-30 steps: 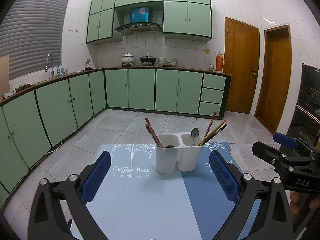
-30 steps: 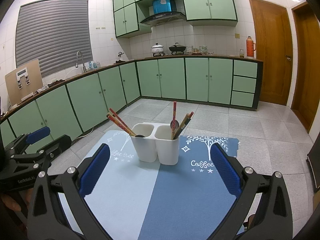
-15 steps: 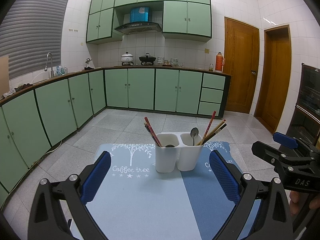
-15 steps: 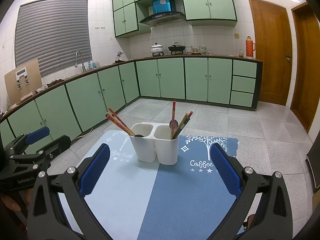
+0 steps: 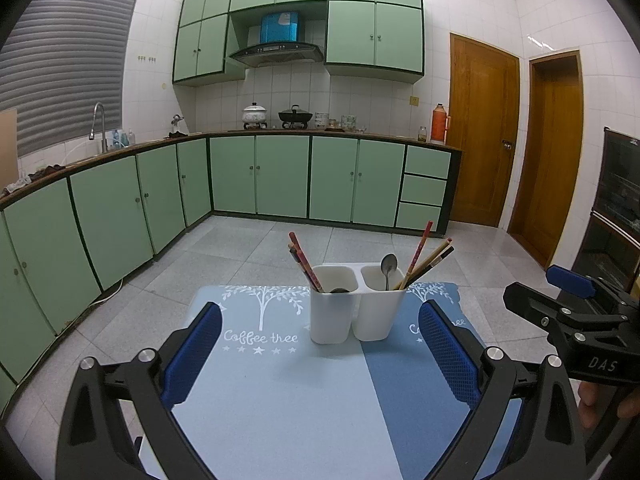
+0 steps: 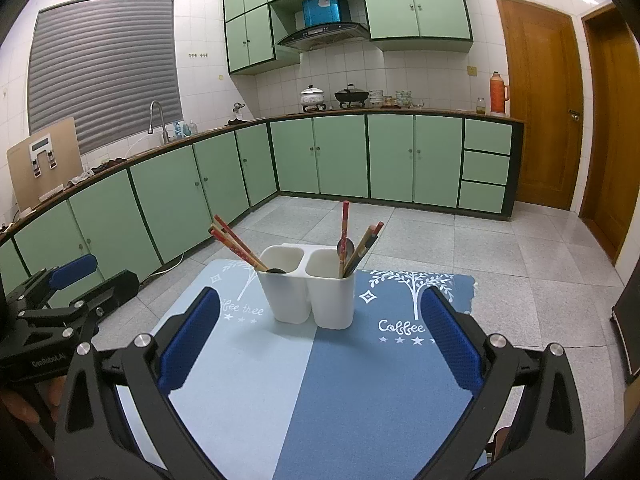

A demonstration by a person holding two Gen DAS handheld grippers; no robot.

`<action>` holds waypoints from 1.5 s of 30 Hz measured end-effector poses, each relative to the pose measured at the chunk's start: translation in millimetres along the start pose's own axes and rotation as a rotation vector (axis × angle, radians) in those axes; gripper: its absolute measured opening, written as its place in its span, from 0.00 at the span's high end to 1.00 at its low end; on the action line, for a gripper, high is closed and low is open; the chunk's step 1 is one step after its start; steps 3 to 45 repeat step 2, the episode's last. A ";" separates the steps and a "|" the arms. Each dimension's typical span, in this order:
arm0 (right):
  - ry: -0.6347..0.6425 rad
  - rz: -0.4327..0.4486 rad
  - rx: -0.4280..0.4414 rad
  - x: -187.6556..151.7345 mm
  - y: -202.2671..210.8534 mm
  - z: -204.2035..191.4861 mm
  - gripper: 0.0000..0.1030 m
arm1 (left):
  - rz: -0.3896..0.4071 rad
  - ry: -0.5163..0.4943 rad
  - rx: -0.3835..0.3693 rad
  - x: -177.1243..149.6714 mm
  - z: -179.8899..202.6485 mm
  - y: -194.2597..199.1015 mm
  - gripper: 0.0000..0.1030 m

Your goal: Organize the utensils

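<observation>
Both wide open, nothing held: left gripper (image 5: 320,344), right gripper (image 6: 316,332). White plastic two-compartment utensil holder (image 5: 350,306) upright mid-mat, red and wooden chopsticks (image 5: 425,258) splayed. Likely hazard: snagging leaning sticks, tipping the light holder.

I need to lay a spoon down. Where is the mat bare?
The mat is bare between the holder and both open grippers. Crowded only inside the holder: chopsticks and spoon.
</observation>
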State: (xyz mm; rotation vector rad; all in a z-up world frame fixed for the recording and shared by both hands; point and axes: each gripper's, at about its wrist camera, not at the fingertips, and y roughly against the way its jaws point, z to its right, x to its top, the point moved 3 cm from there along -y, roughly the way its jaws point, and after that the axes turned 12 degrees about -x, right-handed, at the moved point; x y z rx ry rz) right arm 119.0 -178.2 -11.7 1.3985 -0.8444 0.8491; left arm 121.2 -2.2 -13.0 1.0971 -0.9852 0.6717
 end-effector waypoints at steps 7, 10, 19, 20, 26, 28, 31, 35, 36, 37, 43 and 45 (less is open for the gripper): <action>0.000 -0.001 -0.001 -0.2 -0.4 0.5 0.05 | 0.000 -0.001 0.000 0.6 0.5 -0.4 0.06; 0.000 -0.001 -0.001 -0.2 -0.4 0.5 0.05 | 0.000 -0.001 0.000 0.6 0.5 -0.4 0.06; 0.000 -0.001 -0.001 -0.2 -0.4 0.5 0.05 | 0.000 -0.001 0.000 0.6 0.5 -0.4 0.06; 0.000 -0.001 -0.001 -0.2 -0.4 0.5 0.05 | 0.000 -0.001 0.000 0.6 0.5 -0.4 0.06; 0.000 -0.001 -0.001 -0.2 -0.4 0.5 0.05 | 0.000 -0.001 0.000 0.6 0.5 -0.4 0.06; 0.000 -0.001 -0.001 -0.2 -0.4 0.5 0.05 | 0.000 -0.001 0.000 0.6 0.5 -0.4 0.06; 0.000 -0.001 -0.001 -0.2 -0.4 0.5 0.05 | 0.000 -0.001 0.000 0.6 0.5 -0.4 0.06; 0.000 -0.001 -0.001 -0.2 -0.4 0.5 0.05 | 0.000 -0.001 0.000 0.6 0.5 -0.4 0.06; 0.000 -0.001 -0.001 -0.2 -0.4 0.5 0.05 | 0.000 -0.001 0.000 0.6 0.5 -0.4 0.06; 0.000 -0.001 -0.001 -0.2 -0.4 0.5 0.05 | 0.000 -0.001 0.000 0.6 0.5 -0.4 0.06; 0.000 -0.001 -0.001 -0.2 -0.4 0.5 0.05 | 0.000 -0.001 0.000 0.6 0.5 -0.4 0.06; 0.000 -0.001 -0.001 -0.2 -0.4 0.5 0.05 | 0.000 -0.001 0.000 0.6 0.5 -0.4 0.06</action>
